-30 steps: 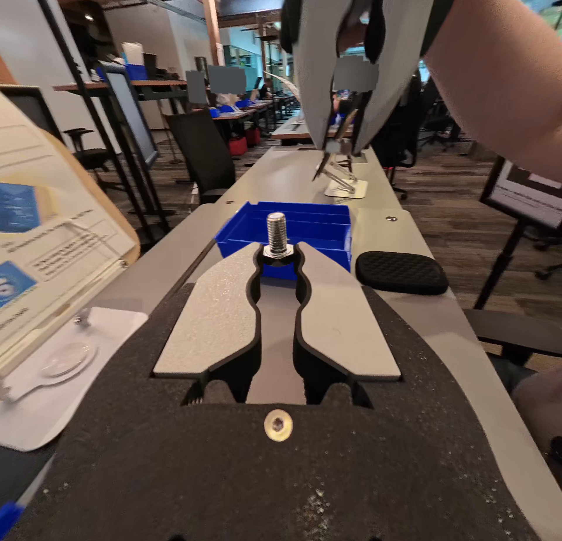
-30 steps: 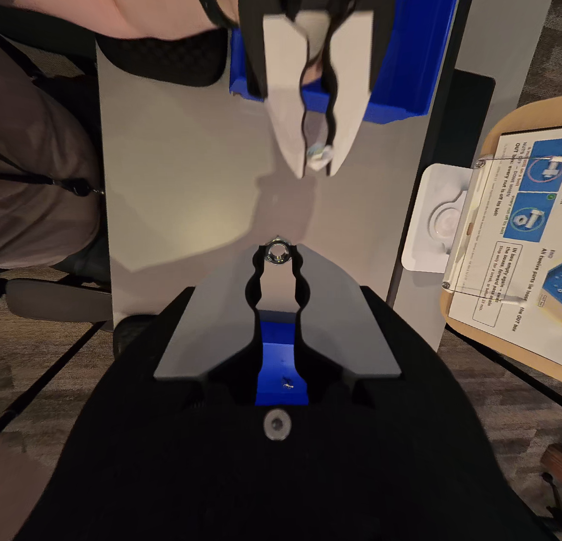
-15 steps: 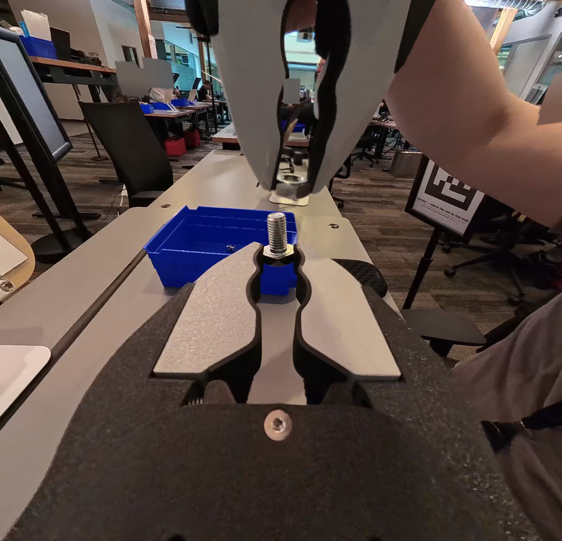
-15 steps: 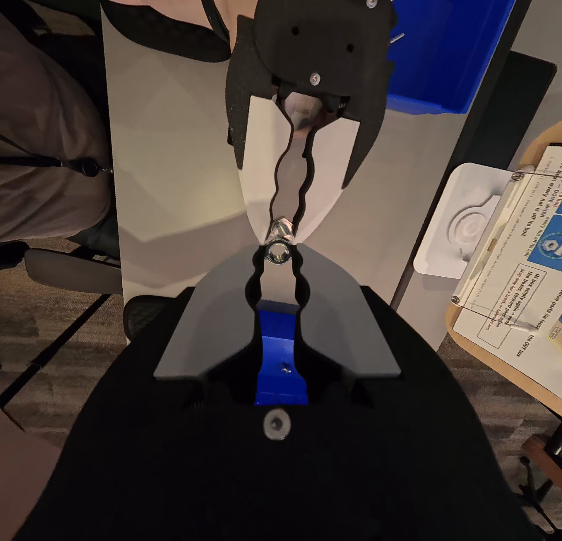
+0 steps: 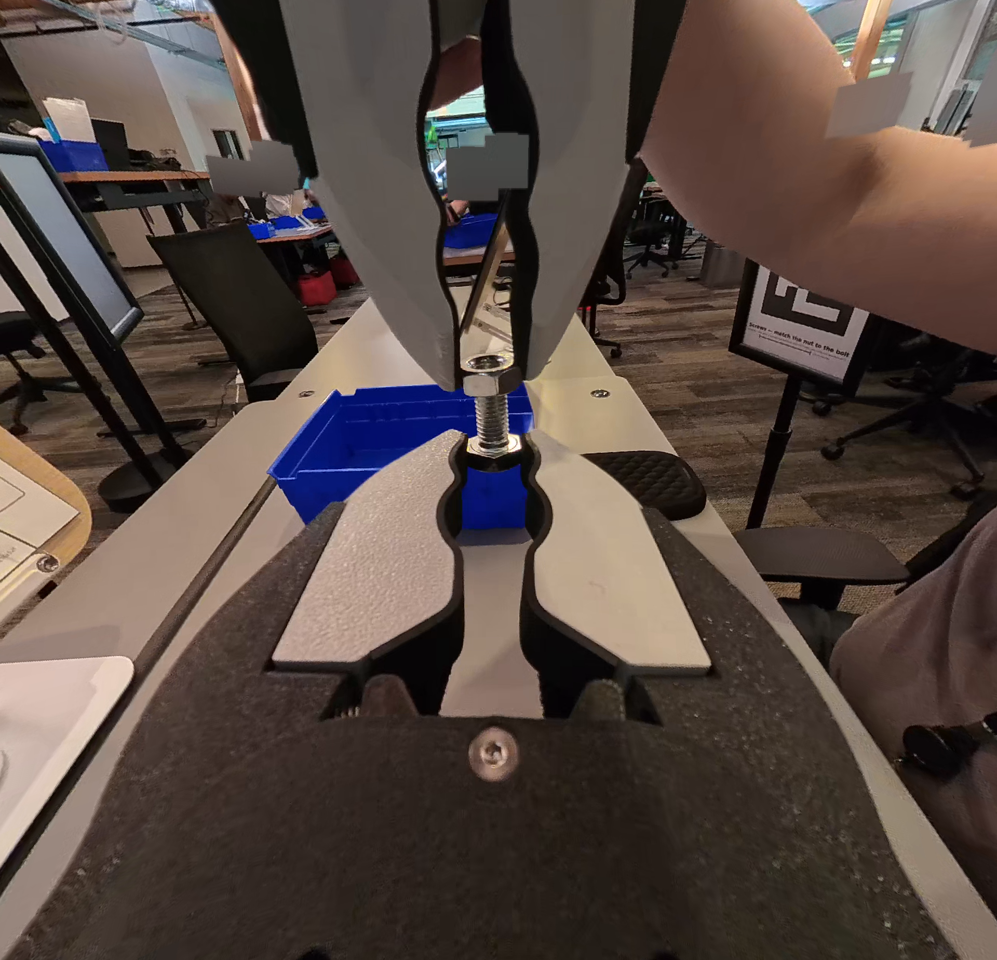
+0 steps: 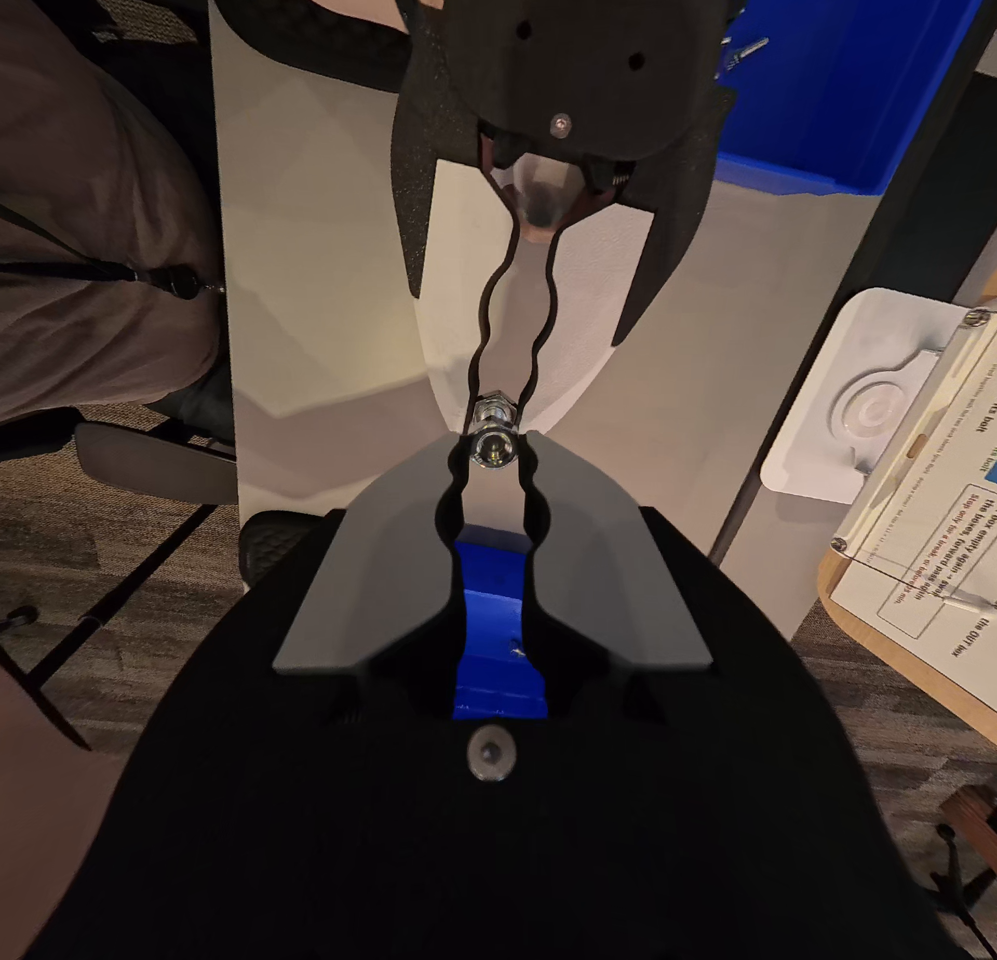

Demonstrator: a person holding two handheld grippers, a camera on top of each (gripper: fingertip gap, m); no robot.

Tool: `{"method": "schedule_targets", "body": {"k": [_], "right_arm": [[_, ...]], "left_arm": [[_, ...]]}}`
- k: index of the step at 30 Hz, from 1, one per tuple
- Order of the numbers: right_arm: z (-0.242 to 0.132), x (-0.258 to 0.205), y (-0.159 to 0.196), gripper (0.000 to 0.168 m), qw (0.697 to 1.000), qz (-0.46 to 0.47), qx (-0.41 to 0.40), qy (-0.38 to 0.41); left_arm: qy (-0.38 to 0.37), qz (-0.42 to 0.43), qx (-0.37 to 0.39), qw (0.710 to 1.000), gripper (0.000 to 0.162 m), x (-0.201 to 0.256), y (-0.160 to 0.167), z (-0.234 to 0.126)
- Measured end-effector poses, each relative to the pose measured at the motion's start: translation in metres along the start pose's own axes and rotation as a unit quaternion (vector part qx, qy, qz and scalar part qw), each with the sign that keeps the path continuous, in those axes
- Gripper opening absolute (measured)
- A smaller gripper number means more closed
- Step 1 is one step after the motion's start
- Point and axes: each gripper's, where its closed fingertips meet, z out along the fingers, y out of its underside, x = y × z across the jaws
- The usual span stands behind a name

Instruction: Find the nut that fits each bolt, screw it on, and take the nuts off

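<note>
- The left tongs (image 5: 492, 451) are closed on the bolt (image 5: 491, 421), which stands upright.
- The right tongs (image 5: 488, 375) grip the nut (image 5: 487, 378), seemingly seated on the bolt tip, above the bench (image 5: 588, 421).

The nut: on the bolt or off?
On: the nut sits on the tip of the upright bolt; how far threaded, cannot tell.
</note>
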Motion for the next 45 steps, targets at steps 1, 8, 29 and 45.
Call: {"method": "schedule_targets", "body": {"k": [1, 8, 29, 45], "right_arm": [[0.0, -0.002, 0.0, 0.019, 1.0, 0.0, -0.001, -0.006], [0.002, 0.001, 0.002, 0.019, 1.0, 0.014, -0.001, 0.004], [0.001, 0.021, 0.002, 0.018, 0.971, 0.235, 0.049, 0.019], [0.0, 0.027, 0.003, 0.018, 0.943, 0.329, 0.057, 0.013]], "left_arm": [[0.004, 0.007, 0.0, 1.0, 0.018, 0.002, 0.0, 0.0], [-0.006, 0.007, -0.004, 1.0, 0.018, -0.002, 0.003, 0.001], [-0.051, -0.036, 0.013, 0.998, 0.018, -0.019, 0.001, -0.001], [-0.105, -0.01, -0.013, 0.994, 0.018, -0.027, 0.002, -0.004]]}}
